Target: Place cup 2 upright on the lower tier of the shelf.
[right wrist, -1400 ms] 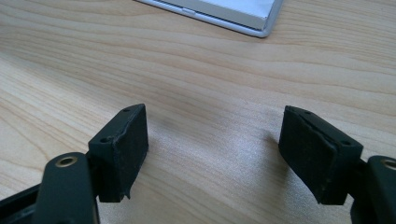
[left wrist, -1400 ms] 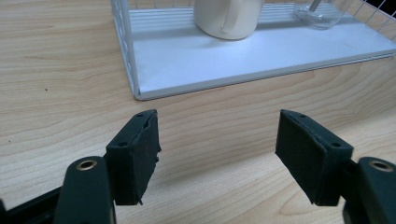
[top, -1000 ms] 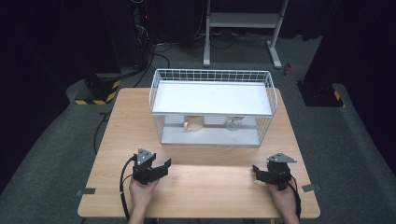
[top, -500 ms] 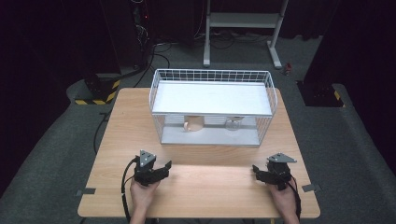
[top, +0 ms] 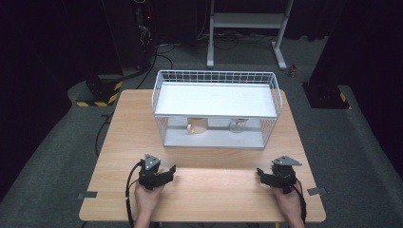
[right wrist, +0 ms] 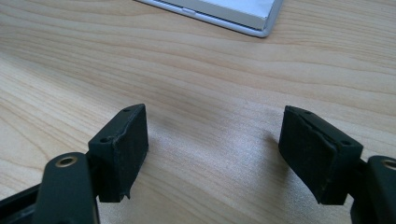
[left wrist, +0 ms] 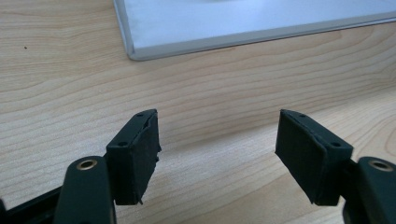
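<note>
- The wooden table (top: 128, 128) spreads ahead of both my grippers; bare wood lies under and between my jaws.
- The white wire basket rack (top: 216, 78) stands beyond my grippers at the table's far middle, well apart from both. The high view shows its wire walls and flat upper shelf; my gripper views catch just the corners of its white base.
- Under that shelf, on the base, sit a tan cup-like thing (top: 196, 126) and, right of it, a small clear glass thing (top: 236, 126); I cannot tell them more exactly.
- My left gripper (left wrist: 217, 149) is spread apart, holding nothing.
- My right gripper (right wrist: 212, 149) likewise gapes over bare wood.
- No writing is readable anywhere.
</note>
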Demonstrator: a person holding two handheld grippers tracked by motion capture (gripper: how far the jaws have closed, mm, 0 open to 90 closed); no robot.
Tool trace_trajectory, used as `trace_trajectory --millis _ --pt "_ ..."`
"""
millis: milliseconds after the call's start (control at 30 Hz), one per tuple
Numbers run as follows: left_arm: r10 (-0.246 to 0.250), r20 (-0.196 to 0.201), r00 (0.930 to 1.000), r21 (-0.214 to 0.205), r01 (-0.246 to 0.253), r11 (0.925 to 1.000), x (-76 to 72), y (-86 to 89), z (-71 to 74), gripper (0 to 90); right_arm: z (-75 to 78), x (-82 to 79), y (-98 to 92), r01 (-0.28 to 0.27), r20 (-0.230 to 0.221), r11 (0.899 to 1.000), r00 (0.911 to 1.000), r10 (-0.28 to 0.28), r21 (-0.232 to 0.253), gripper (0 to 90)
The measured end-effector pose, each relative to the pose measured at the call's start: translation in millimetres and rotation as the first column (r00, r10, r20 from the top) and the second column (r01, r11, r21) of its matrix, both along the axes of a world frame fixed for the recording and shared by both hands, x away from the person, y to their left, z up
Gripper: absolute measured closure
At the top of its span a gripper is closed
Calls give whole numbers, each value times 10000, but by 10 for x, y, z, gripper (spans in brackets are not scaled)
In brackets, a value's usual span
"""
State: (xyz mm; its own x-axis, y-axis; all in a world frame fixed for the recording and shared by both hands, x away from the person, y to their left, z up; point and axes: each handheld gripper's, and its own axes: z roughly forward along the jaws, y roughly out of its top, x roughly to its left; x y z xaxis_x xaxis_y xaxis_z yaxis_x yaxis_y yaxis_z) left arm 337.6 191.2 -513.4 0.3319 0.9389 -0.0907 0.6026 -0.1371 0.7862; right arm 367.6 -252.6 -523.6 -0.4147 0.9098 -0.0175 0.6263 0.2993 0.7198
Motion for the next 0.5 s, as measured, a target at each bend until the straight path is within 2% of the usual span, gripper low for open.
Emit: trace_trajectory --millis 500 --pt "-10 -171 9999 394 17 9992 81 -93 -109 307 0 0 0 1 -2 10000 10000 -1 1 241"
